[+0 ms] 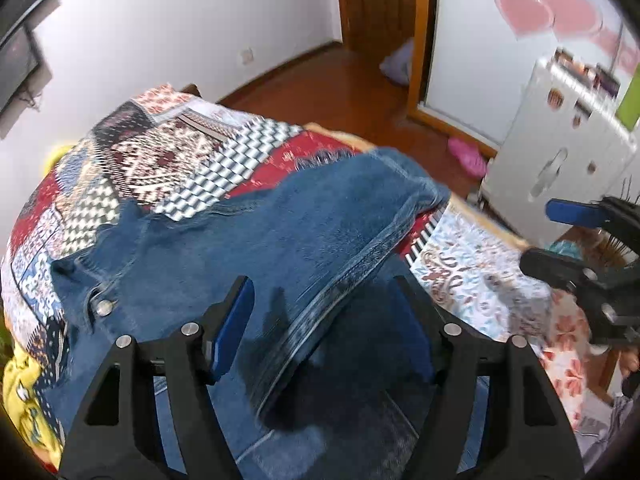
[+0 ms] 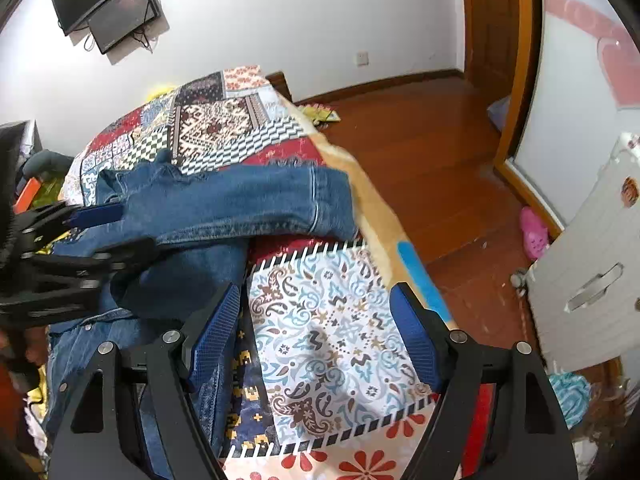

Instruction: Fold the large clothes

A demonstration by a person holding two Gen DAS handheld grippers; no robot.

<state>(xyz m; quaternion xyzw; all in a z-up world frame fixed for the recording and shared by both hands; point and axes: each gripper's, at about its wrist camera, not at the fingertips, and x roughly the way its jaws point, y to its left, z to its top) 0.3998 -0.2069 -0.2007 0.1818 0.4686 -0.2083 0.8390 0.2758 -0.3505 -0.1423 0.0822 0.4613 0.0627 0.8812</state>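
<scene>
Denim jacket, one; two tongs, left, right, both agape

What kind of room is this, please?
Most likely a bedroom in a home: a bed with a patchwork bedspread, a wall-mounted screen, and a wooden floor with a pink slipper.

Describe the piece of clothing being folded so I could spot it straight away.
Find the bed under its patchwork quilt of red, white and black patterns. Spread over that quilt lies a blue denim jacket with one part folded across it. It is the only plain blue cloth there, with pale stitched seams and a metal button.
</scene>
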